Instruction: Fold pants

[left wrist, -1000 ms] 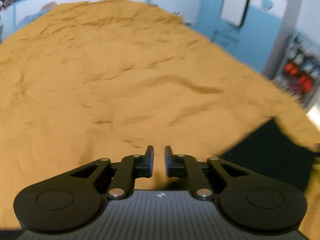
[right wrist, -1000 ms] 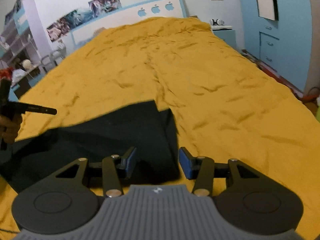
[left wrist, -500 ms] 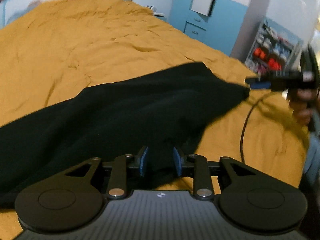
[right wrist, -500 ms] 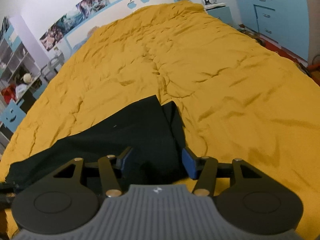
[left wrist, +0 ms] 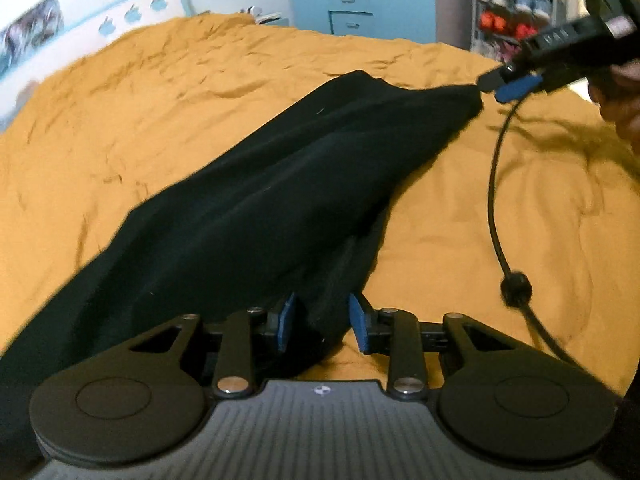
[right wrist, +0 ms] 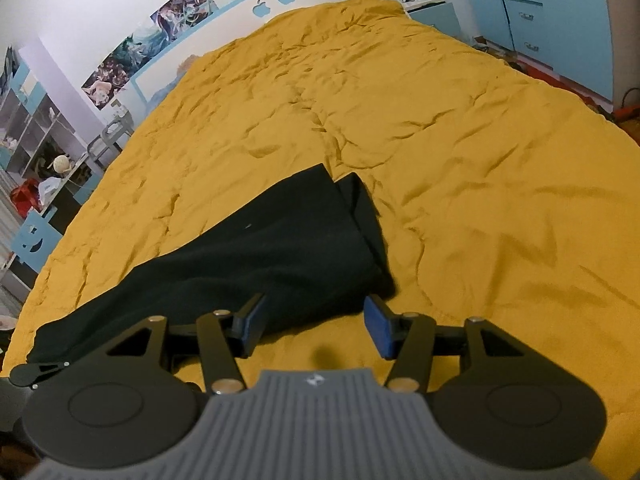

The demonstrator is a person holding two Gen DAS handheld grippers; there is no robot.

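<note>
So your black pants [right wrist: 256, 256] lie lengthwise on the yellow bedspread [right wrist: 460, 168], stretched between both tongs (left gripper [left wrist: 322, 320] just widened, cloth between its parted pads; right gripper [right wrist: 314, 326] gapes empty).

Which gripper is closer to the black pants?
Left. The left gripper has pants fabric between its open fingers; the right gripper sits just off their edge.
</note>
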